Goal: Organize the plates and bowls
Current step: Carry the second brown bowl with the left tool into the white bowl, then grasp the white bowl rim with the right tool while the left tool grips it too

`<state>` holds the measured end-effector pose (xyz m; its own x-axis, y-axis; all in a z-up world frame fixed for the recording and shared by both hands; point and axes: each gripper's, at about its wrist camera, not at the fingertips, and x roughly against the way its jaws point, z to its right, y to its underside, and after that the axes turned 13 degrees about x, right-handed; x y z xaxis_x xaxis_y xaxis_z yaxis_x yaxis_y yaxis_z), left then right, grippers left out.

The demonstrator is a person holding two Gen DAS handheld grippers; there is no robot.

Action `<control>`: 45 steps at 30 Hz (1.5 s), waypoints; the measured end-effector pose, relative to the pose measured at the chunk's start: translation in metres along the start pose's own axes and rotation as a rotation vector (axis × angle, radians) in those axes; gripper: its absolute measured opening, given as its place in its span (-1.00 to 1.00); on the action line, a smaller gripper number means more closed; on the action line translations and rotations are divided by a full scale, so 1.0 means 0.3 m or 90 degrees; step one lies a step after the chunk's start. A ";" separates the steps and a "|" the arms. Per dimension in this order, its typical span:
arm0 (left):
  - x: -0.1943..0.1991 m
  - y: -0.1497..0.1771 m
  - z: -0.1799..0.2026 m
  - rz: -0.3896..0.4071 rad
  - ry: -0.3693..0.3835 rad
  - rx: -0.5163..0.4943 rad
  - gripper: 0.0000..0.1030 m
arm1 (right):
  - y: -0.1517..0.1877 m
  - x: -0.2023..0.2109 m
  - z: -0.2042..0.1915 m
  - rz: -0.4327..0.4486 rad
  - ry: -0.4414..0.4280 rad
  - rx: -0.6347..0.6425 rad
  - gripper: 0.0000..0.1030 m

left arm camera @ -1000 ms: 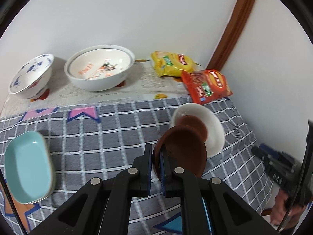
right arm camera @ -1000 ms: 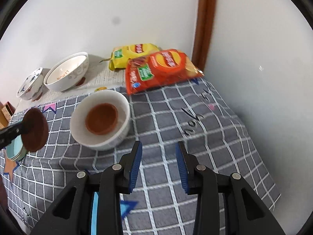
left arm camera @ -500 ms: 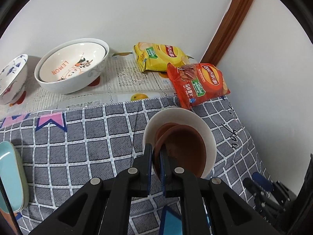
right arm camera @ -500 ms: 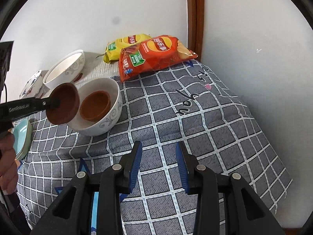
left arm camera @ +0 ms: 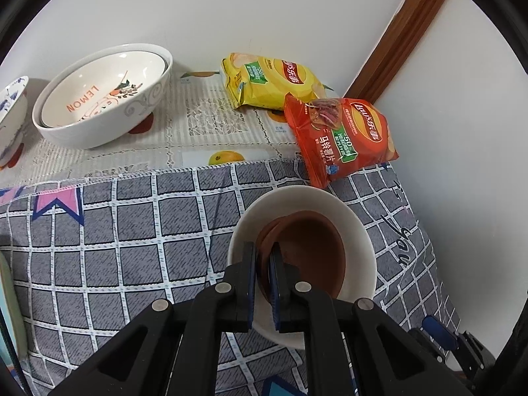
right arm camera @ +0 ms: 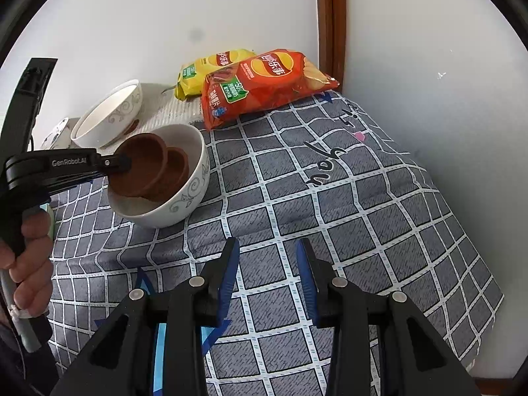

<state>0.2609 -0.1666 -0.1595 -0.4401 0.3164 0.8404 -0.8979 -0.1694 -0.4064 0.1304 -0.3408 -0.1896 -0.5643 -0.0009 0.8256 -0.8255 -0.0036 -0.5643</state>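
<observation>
My left gripper [left arm camera: 263,252] is shut on the rim of a small brown dish [left arm camera: 310,257] and holds it tilted inside a white bowl [left arm camera: 359,237] on the grey checked cloth. A second brown dish [right arm camera: 176,168] lies in the bottom of that bowl [right arm camera: 184,204]. From the right wrist view the left gripper [right arm camera: 127,163] reaches into the bowl from the left with the held dish [right arm camera: 142,165]. My right gripper [right arm camera: 267,254] is open and empty above the cloth in front of the bowl.
A large white "LEMON" bowl [left arm camera: 102,99] and a blue-patterned bowl [left arm camera: 10,112] stand at the back left. Yellow [left arm camera: 270,79] and red [left arm camera: 343,135] chip bags lie against the back wall. A pale green dish edge [left arm camera: 11,300] shows far left. Walls close the back and right.
My left gripper has carried the brown dish right and down into the white bowl, over the other brown dish. The right gripper has drawn back a little and stayed open.
</observation>
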 end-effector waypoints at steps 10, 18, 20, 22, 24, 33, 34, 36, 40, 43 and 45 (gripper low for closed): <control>-0.038 -0.001 0.008 -0.010 0.002 0.002 -0.83 | -0.007 0.011 -0.009 0.004 -0.003 0.004 -0.30; -0.052 -0.001 -0.001 -0.019 0.015 0.010 -0.81 | -0.001 0.007 -0.014 0.000 -0.009 0.002 -0.23; -0.051 -0.003 -0.004 -0.024 0.021 0.013 -0.81 | 0.001 0.008 -0.016 0.000 -0.008 0.002 -0.22; -0.052 -0.003 -0.002 -0.031 0.022 0.009 -0.80 | 0.002 0.006 -0.018 -0.002 -0.010 0.002 -0.22; -0.048 0.001 0.004 -0.036 0.017 -0.002 -0.79 | 0.002 0.007 -0.020 -0.001 -0.011 0.001 -0.22; 0.067 0.004 0.023 0.003 0.017 -0.034 -0.42 | -0.023 0.020 -0.035 -0.002 -0.007 -0.009 -0.08; 0.082 0.001 0.019 0.009 0.014 -0.034 -0.41 | -0.029 0.024 -0.034 0.000 -0.007 -0.013 -0.03; 0.099 -0.005 0.007 0.013 0.004 -0.031 -0.38 | -0.044 0.030 -0.029 0.002 -0.003 -0.022 0.06; 0.102 -0.012 -0.036 0.010 -0.020 -0.017 -0.36 | -0.094 0.043 -0.016 0.022 -0.005 -0.034 0.12; 0.088 -0.012 -0.056 0.001 -0.025 -0.009 -0.36 | -0.140 0.032 -0.018 0.033 -0.012 -0.026 0.12; 0.077 -0.011 -0.059 -0.004 -0.026 -0.010 -0.36 | -0.177 0.009 -0.023 0.024 -0.006 -0.022 0.12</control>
<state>0.2536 -0.1422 -0.1452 -0.4341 0.2784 0.8568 -0.9007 -0.1529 -0.4066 0.1726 -0.3336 -0.1574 -0.5957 -0.0097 0.8032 -0.8030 0.0314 -0.5951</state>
